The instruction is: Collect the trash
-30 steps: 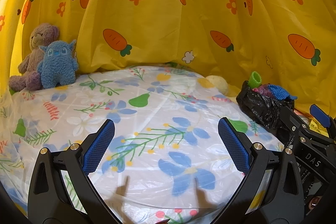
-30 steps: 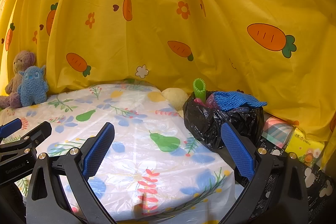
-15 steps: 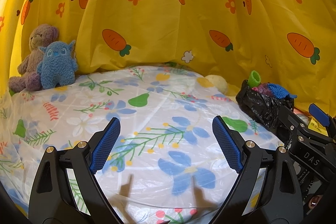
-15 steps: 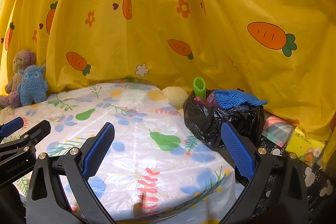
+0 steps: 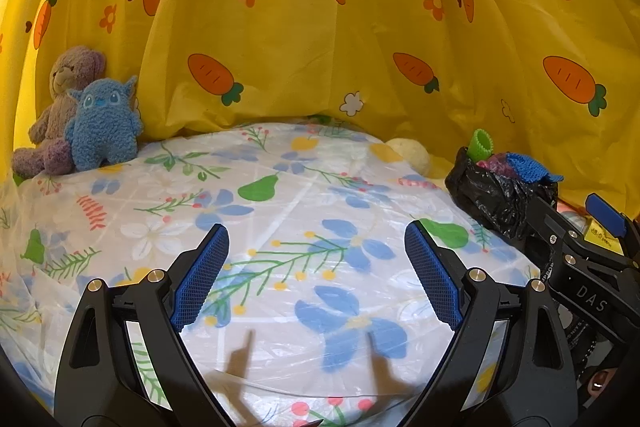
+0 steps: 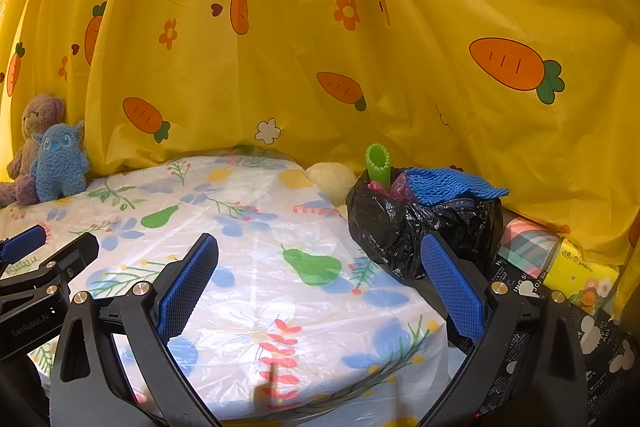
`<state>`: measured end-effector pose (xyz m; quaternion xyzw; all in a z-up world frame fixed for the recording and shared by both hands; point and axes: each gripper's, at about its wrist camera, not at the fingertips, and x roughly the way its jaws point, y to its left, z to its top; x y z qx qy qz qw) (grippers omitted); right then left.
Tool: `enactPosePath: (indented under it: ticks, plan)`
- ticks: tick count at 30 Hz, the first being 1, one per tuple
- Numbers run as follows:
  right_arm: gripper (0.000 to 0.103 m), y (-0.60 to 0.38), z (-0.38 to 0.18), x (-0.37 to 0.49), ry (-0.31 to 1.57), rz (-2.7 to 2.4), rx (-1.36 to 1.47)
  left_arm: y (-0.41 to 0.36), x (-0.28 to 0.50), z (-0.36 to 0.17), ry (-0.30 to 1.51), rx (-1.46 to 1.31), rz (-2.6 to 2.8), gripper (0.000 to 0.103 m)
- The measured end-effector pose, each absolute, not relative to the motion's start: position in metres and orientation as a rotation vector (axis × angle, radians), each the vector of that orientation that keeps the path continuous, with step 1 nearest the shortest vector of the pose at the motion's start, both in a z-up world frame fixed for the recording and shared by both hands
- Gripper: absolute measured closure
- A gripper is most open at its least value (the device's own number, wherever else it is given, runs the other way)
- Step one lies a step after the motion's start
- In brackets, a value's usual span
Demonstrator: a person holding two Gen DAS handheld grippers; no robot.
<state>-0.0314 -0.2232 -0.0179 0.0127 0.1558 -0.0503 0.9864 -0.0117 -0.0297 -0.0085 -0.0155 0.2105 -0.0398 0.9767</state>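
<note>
Both grippers are hovering over the table [image 5: 304, 187], which is wearing a clear plastic cover with flowers and pears. Left gripper [image 5: 316, 277] is holding its jaws wide apart after closing them a little just now, and nothing is lying between the blue pads [image 5: 200, 279]; only the cover is showing there. Right gripper [image 6: 320, 283] is also standing spread, with nothing pinched. Trash is sitting in the black bag [image 6: 416, 227] at the table's far right edge, beside the right gripper's right finger but not touching it as far as I can see. A green tube [image 6: 378, 163] is sticking up from the bag, and a blue net [image 6: 444, 185] is lying across its top. Behind the bag a pale round thing [image 6: 332, 179] is resting against the yellow curtain [image 6: 320, 27]. Two plush toys, a blue toy [image 5: 102, 125] and a bear [image 5: 66, 87], are sitting at the far left.
</note>
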Motion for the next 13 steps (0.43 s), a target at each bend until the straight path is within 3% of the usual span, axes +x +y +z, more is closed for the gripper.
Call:
enactPosePath:
  ticks: [13]
  plan:
    - [0.006, -0.2248, -0.0179, -0.0302, 0.313, -0.104, 0.032, -0.0231, -0.0073, -0.0111, 0.444, -0.038, -0.061, 0.009]
